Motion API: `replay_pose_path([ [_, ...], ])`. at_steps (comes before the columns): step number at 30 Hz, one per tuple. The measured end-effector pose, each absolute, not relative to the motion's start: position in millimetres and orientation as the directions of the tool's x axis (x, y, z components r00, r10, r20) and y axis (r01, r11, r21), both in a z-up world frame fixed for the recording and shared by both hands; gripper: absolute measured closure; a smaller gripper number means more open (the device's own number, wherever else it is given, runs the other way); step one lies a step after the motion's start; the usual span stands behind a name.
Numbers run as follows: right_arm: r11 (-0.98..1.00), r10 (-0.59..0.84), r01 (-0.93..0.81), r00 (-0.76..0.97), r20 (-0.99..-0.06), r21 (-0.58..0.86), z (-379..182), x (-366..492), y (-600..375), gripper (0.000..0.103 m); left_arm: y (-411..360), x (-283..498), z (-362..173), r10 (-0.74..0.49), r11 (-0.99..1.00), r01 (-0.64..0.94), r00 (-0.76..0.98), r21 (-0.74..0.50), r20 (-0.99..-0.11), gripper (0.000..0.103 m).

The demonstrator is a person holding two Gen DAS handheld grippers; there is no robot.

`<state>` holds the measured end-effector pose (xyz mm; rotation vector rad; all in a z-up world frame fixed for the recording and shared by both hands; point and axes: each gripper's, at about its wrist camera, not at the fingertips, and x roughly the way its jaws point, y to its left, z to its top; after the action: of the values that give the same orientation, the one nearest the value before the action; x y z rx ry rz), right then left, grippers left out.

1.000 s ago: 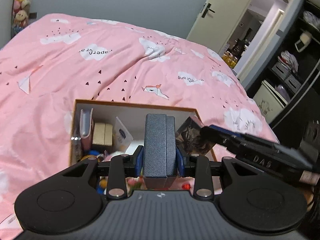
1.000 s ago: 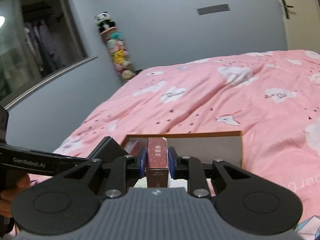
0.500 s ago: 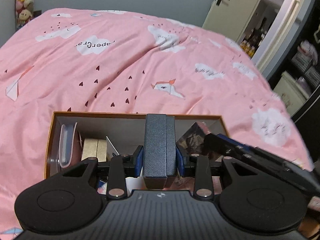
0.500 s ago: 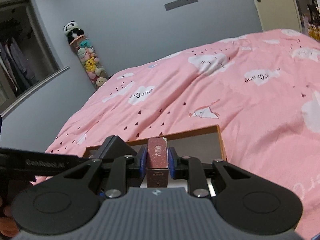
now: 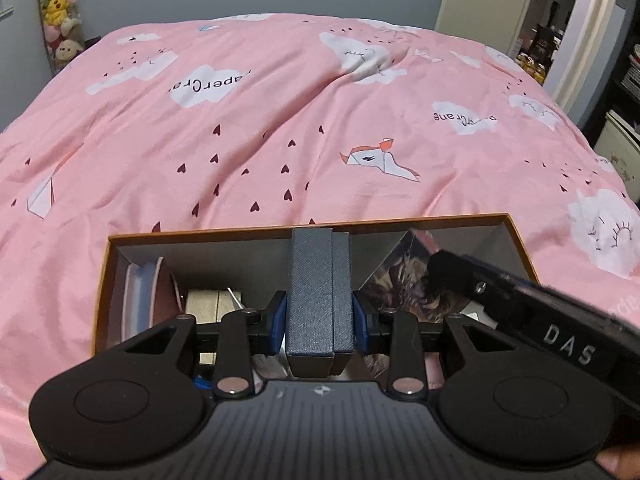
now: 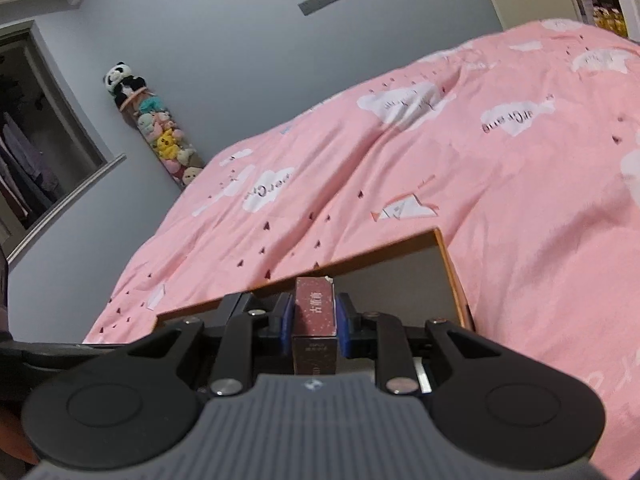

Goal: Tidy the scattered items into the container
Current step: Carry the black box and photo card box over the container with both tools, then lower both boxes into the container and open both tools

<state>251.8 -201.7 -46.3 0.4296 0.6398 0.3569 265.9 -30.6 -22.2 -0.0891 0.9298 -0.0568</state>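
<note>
The left tool (image 5: 319, 316) is clamped on a dark blue-grey textured case (image 5: 318, 296), its 2 blue pads (image 5: 279, 322) pressed against the case's long sides. The case stands upright between them, hanging over the open orange-rimmed box (image 5: 304, 230), roughly at the middle of its width and close to its far wall. Inside the box, to the left of the case, a pink and pale blue item (image 5: 140, 300) leans on edge against the left wall, and a beige block (image 5: 212, 306) sits just beside it. To the right of the case a dark printed card (image 5: 400, 280) leans toward the far right corner. The right tool's body, marked "DAS" (image 5: 568, 344), reaches in from the right, crossing over the box's right half.

The right tool (image 6: 314, 320) is closed on a dark red slim carton (image 6: 314, 310) with pale characters on its face, held upright between the blue pads (image 6: 285, 322). The carton hangs above the same box (image 6: 448, 264), near its right-hand end, where the grey inner wall shows beyond it. Whether either held item touches the contents below cannot be told.

The box rests on a bed covered by a pink duvet (image 5: 280, 120) printed with white clouds, small hearts and paper cranes. Beyond the bed, a hanging column of plush toys (image 6: 160, 136) topped by a panda is against the grey wall
</note>
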Motion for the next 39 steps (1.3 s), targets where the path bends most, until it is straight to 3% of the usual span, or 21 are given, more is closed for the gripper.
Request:
replay_pose_path([
  [16, 0.862, 0.442, -0.177, 0.723, -0.531, 0.476, -59.9, 253.9, -197.1, 0.078, -33.6, 276.3, -36.1, -0.067, 0.996, -0.013, 0.561, -0.09, -0.825, 0.065],
  [24, 0.874, 0.428, -0.173, 0.718, -0.548, 0.455, -62.1, 254.6, -192.8, 0.078, -27.4, 275.5, -32.2, -0.069, 0.996, -0.013, 0.556, -0.093, -0.828, 0.058],
  [28, 0.88, 0.42, -0.165, 0.71, -0.566, 0.446, -63.6, 255.5, -189.7, 0.078, -19.9, 268.9, -17.2, -0.105, 0.99, -0.01, 0.594, -0.138, -0.798, 0.052],
  [39, 0.898, 0.409, -0.196, 0.705, -0.58, 0.395, -62.2, 254.8, -160.4, 0.078, 5.9, 220.3, 17.5, -0.103, 0.988, -0.019, 0.649, -0.152, -0.754, 0.052],
])
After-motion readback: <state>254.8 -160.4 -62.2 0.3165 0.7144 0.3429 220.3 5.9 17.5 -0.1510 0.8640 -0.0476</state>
